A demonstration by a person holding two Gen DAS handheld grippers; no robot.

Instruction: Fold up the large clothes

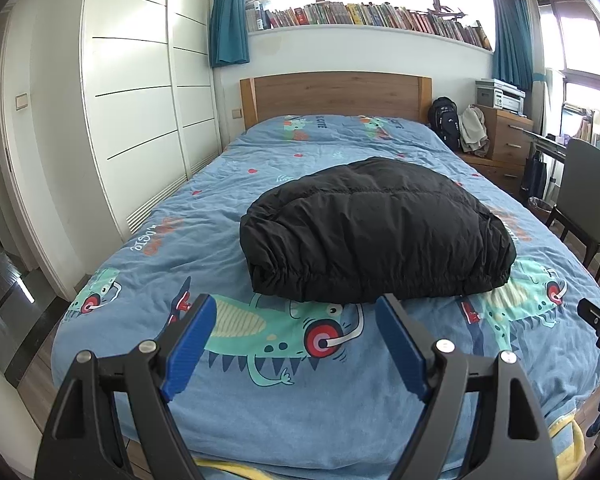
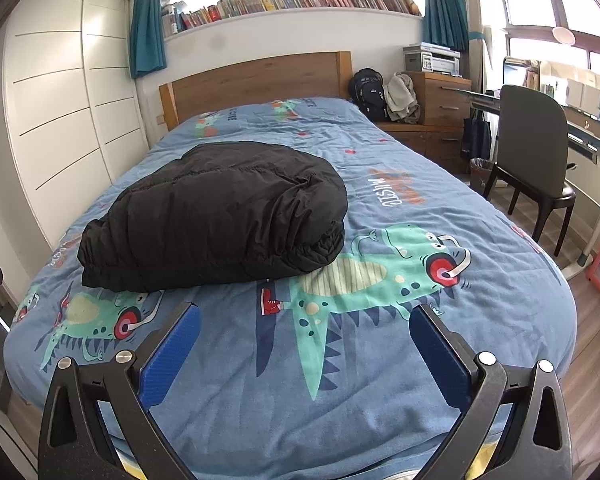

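folded black jacket (image 1: 376, 232) mid-bed; both claws apparently empty, apart.

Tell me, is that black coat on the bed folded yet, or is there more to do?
It looks done: the black puffer coat lies on the blue bedcover as a compact bundle, hem edges stacked toward the camera. Nothing is in hand: the left tongs and right tongs both stand open and empty, short of the coat. At most a little tidying might remain.
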